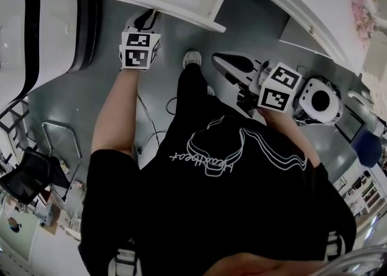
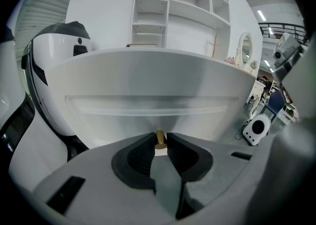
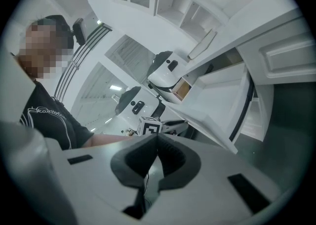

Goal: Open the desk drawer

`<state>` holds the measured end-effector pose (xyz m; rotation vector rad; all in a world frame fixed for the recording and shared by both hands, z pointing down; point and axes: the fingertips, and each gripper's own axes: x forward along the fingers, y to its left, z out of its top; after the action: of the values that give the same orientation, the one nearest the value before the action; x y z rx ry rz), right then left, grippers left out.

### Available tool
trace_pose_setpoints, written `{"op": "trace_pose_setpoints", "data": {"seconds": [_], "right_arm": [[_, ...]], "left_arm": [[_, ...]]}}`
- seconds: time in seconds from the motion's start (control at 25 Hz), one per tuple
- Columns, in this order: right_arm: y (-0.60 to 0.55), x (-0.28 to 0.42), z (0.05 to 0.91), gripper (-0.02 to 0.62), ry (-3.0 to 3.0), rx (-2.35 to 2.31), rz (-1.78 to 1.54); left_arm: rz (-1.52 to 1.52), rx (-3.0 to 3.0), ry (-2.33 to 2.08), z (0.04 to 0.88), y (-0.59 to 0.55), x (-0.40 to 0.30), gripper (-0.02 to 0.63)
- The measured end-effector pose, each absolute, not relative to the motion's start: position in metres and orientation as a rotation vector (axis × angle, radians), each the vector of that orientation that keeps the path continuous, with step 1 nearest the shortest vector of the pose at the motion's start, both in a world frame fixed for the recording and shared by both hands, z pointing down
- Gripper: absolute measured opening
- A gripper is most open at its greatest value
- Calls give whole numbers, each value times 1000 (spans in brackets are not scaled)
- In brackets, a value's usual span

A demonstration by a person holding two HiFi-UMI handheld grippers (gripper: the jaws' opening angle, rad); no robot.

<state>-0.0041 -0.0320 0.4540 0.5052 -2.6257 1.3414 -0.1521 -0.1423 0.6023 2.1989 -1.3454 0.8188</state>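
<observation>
Clamping my left claw (image 2: pixel 159 138) on the brass knob (image 2: pixel 159 141), I judge the desk drawer (image 2: pixel 148 81) partly drawn out, with more pulling left; my right claw (image 3: pixel 155 142) hangs shut and empty.

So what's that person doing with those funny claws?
A person is opening a white desk drawer. The left claw is pinched on the drawer's little gold knob. In the head view and the right gripper view, the drawer is sticking out from the desk. The right claw is shut with nothing in it and is held off to the side, not touching the drawer.
</observation>
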Motion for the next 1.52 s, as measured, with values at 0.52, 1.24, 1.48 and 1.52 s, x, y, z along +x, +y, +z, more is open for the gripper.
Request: {"op": "trace_pose_setpoints", "data": {"seconds": [0.52, 1.24, 1.48, 1.52], "right_arm": [[-14, 6, 445, 6, -2643, 495, 1296], [28, 32, 377, 6, -2773, 474, 989], [36, 38, 318, 6, -2896, 445, 768], [38, 39, 307, 6, -2913, 444, 736]], "left_arm": [[768, 2163, -1372, 600, -142, -154, 80], [450, 2296, -1483, 460, -85, -122, 224], [359, 2371, -1407, 377, -29, -82, 222], [327, 2371, -1390, 363, -18, -76, 221]]}}
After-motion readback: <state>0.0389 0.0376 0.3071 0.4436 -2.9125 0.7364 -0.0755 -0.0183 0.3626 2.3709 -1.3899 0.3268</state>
